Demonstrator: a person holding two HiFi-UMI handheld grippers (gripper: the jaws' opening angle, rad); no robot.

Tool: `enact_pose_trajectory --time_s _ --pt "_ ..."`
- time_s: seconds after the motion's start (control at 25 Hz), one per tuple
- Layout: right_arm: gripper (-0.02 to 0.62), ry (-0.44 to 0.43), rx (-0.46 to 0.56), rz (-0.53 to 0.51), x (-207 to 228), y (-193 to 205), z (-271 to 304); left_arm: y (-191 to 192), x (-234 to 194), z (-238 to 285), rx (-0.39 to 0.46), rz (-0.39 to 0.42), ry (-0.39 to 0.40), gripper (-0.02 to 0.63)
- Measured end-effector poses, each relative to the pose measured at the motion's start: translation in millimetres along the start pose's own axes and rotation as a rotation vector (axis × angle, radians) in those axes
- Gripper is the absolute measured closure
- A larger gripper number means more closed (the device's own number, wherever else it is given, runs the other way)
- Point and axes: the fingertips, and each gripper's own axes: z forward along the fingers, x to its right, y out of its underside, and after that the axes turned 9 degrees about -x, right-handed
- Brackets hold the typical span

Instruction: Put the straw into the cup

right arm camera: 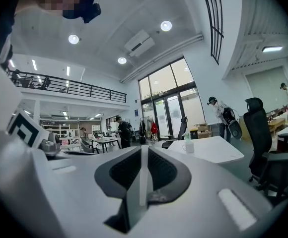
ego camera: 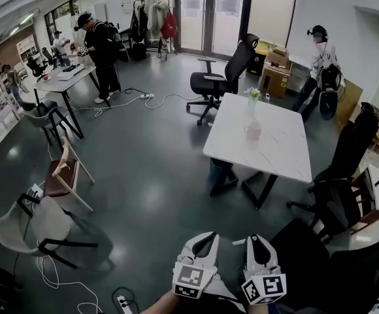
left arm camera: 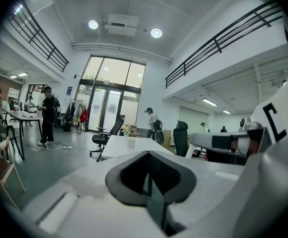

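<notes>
A pale cup (ego camera: 253, 131) stands on the white table (ego camera: 274, 156) several steps ahead of me, with a small clear holder of green stems or straws (ego camera: 253, 95) behind it. No single straw can be made out at this distance. Both grippers hang low in front of me, far short of the table. The left gripper (ego camera: 209, 238) has its jaws together, and its own view (left arm camera: 149, 158) shows only a dark seam. My right gripper (ego camera: 255, 239) also has its jaws together, with a thin pale line along the seam (right arm camera: 144, 150). The cup (right arm camera: 188, 147) shows past it.
Black office chairs stand at the table's far end (ego camera: 223, 80) and along its right side (ego camera: 349, 156). A wooden chair (ego camera: 65, 172) and a grey chair (ego camera: 39, 224) stand at left. Cables and a power strip (ego camera: 124, 301) lie on the floor. People stand at back left (ego camera: 101, 44) and back right (ego camera: 320, 57).
</notes>
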Motion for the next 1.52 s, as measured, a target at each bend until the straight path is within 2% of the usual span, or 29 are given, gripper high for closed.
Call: enact_pose_trajectory --time_s 0.32,0.56,0.8,1.2,1.36,1.52 --pt "0.555 0.035 -0.014 -0.085 11 -9 24 -9 -7 29 0.011 -0.01 0.038 0.604" --pt "0.555 0.038 0.022 -0.069 42 -27 54 -26 -20 65 0.037 -0.006 0.035 0.604" --pt "0.555 0.032 0.022 -0.071 71 -26 102 -28 -47 111 0.018 -0.002 0.01 0.604" --pt "0.555 0.013 -0.015 0.01 149 -26 214 -10 -88 213 -0.127 -0.046 -0.027 0.604" --pt "0.555 0.005 -0.069 0.048 184 -25 257 -24 -103 270 -0.184 -0.055 -0.04 0.604" --pt "0.555 0.025 -0.096 0.075 224 -38 283 -56 -106 323 -0.19 -0.041 -0.028 0.604"
